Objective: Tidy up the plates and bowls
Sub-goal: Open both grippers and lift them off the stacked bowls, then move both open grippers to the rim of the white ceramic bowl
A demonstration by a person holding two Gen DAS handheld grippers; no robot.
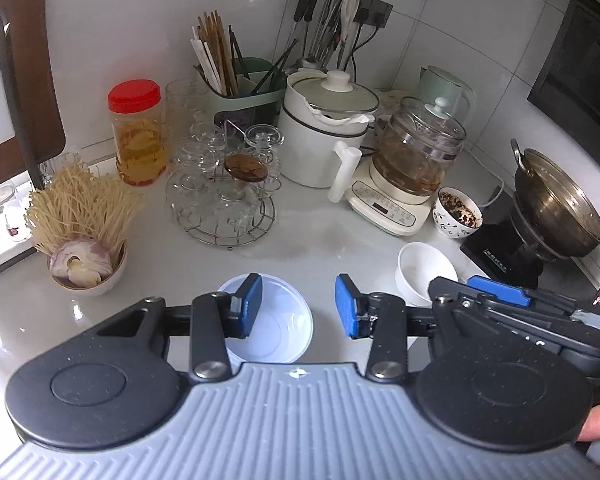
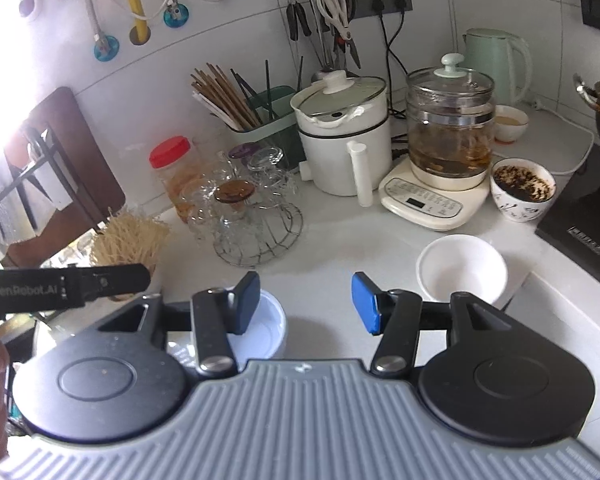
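Bowls first: you have two empty ones on the white counter (image 1: 320, 232). Your left gripper (image 1: 299, 306) hangs over the pale blue-white bowl (image 1: 284, 320), jaws spread wide and gripping nothing, with the left blue pad (image 1: 249, 300) above the bowl's near-left rim and the right pad out past its right edge. Whether that pad touches the rim, you cannot tell from here.

Your right gripper (image 2: 306, 304) is also spread wide and holds nothing. In its view the same pale bowl (image 2: 266, 328) sits low and left, partly behind the left finger, while the small white bowl (image 2: 462, 270) stands just beyond and to the right of the right blue pad (image 2: 366, 306), apart from it. From the left wrist view, that white bowl (image 1: 424, 270) lies to the right of the pale one, with your right gripper's body (image 1: 512, 312) reaching in beside it.

Further back you have a patterned bowl (image 2: 522, 190) with dark residue, next to the glass kettle (image 2: 448, 132) on its cream base. A white pot (image 2: 346, 132) with a lid stands left of that, a wire rack of glasses (image 1: 226, 184) further left, and a red-lidded jar (image 1: 138, 132) behind a bowl of dry noodles (image 1: 82, 220).
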